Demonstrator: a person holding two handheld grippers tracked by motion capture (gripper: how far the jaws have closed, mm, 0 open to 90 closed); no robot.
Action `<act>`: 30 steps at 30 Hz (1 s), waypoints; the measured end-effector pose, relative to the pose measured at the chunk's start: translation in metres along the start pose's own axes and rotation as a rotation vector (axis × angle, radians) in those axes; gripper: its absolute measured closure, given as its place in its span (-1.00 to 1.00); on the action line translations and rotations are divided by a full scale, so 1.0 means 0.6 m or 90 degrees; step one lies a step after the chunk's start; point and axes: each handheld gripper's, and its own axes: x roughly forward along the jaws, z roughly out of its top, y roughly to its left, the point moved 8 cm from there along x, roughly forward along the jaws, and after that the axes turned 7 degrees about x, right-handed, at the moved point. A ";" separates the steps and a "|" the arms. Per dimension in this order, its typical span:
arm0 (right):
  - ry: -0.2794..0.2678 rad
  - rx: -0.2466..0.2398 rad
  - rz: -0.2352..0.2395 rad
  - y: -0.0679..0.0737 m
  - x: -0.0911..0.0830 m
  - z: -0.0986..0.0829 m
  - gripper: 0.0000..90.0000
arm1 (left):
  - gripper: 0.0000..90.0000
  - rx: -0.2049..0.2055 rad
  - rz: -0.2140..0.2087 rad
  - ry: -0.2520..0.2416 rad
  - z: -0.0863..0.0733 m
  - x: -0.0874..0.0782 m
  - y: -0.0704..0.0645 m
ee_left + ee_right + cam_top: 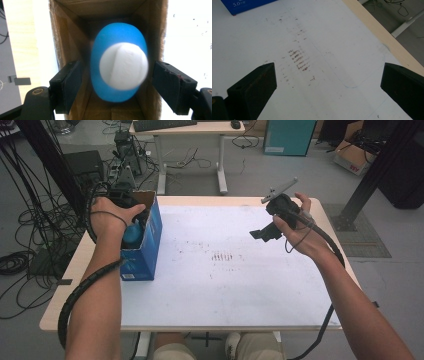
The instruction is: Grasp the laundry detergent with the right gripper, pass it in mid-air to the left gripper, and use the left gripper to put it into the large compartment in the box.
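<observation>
One open blue cardboard box (145, 240) stands at the left edge of the white-topped surface (225, 285), its brown inner walls closing in on both sides of the left tongs (113, 82). One blue egg-shaped object with a white round cap (120, 66) sits in the box mouth, long axis running into the box, cap end toward the camera. The left tongs gape wide, clear of it. The right tongs (328, 82) hang wide and empty above brown scuff marks (298, 60).
</observation>
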 end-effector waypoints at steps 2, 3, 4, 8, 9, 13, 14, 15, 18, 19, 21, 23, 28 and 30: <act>0.003 0.002 0.000 0.000 -0.001 0.000 -0.99 | -0.48 0.005 0.000 -0.004 -0.002 -0.011 -0.002; 0.002 0.003 0.000 0.001 -0.001 0.000 -0.99 | -0.49 0.005 0.001 -0.007 -0.003 -0.017 -0.003; 0.000 0.004 0.000 0.000 -0.002 0.001 -0.99 | -0.50 0.010 0.003 -0.015 -0.003 -0.026 -0.005; 0.006 -0.001 -0.002 -0.004 -0.004 -0.001 -0.99 | -0.56 0.036 0.006 -0.040 -0.002 -0.054 -0.016; 0.007 0.001 -0.003 -0.006 -0.004 -0.002 -0.99 | -0.57 0.042 0.004 -0.046 -0.002 -0.060 -0.020; 0.013 0.006 -0.006 -0.014 -0.006 -0.003 -0.99 | -0.62 0.067 -0.002 -0.071 0.002 -0.080 -0.040; 0.016 0.005 -0.008 -0.016 -0.007 -0.003 -0.99 | -0.64 0.075 -0.005 -0.077 0.003 -0.084 -0.046; 0.015 0.003 -0.008 -0.018 -0.007 -0.003 -0.99 | -0.65 0.083 -0.006 -0.079 0.004 -0.086 -0.051; 0.021 0.005 -0.009 -0.024 -0.008 -0.005 -0.99 | -0.67 0.106 -0.016 -0.089 0.010 -0.089 -0.075; 0.022 0.007 -0.011 -0.025 -0.009 -0.006 -0.99 | -0.68 0.110 -0.017 -0.090 0.011 -0.088 -0.081; 0.024 0.005 -0.012 -0.029 -0.010 -0.008 -0.99 | -0.69 0.127 -0.021 -0.092 0.015 -0.087 -0.096; 0.028 -0.001 -0.014 -0.034 -0.010 -0.011 -0.99 | -0.71 0.144 -0.024 -0.094 0.019 -0.086 -0.113; 0.030 0.008 -0.015 -0.046 -0.009 -0.016 -0.99 | -0.74 0.174 -0.031 -0.101 0.037 -0.085 -0.150; 0.033 0.009 -0.014 -0.051 -0.008 -0.019 -0.99 | -0.74 0.180 -0.039 -0.108 0.044 -0.083 -0.166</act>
